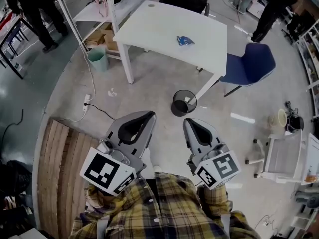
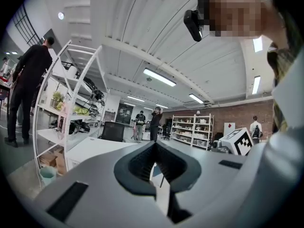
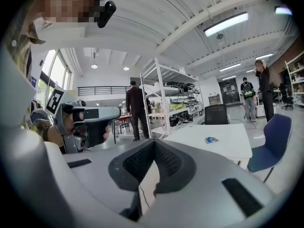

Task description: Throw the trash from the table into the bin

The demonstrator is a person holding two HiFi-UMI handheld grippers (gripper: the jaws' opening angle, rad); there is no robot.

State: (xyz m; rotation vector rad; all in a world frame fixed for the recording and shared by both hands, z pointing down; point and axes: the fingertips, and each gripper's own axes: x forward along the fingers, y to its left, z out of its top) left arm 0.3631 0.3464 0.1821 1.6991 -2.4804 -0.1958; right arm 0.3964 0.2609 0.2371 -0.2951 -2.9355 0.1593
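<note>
The trash is 1 small blue packet (image 1: 185, 41) lying flat on the white surface (image 1: 149, 29), towards its right end and well in from the near edge. Its long axis runs roughly across the head view, dipping slightly to the right, about in line with the surface's long edges. It is too small to tell which end is which. The right gripper view shows the same packet (image 3: 211, 139) as a low blue sliver on the white top, well ahead of the tongs.

The black mesh bin (image 1: 184, 102) stands upright on the floor, mouth up, just beside the foot of the surface's near right leg. It lies between the surface and the 2 tongs.

The left tongs (image 1: 147, 116) and right tongs (image 1: 189, 122) are held side by side in front of the person in the plaid shirt (image 1: 159, 208), both aimed towards the bin and the surface and well short of each. In its own view, the left tongs (image 2: 154, 145) have their tips pressed together with nothing between them. The right tongs (image 3: 153, 142) are likewise fully closed and empty.

A blue chair (image 1: 249, 63) stands at the surface's right end, and a white shelf unit (image 1: 89, 9) and a green pail (image 1: 98, 59) stand to its left.
</note>
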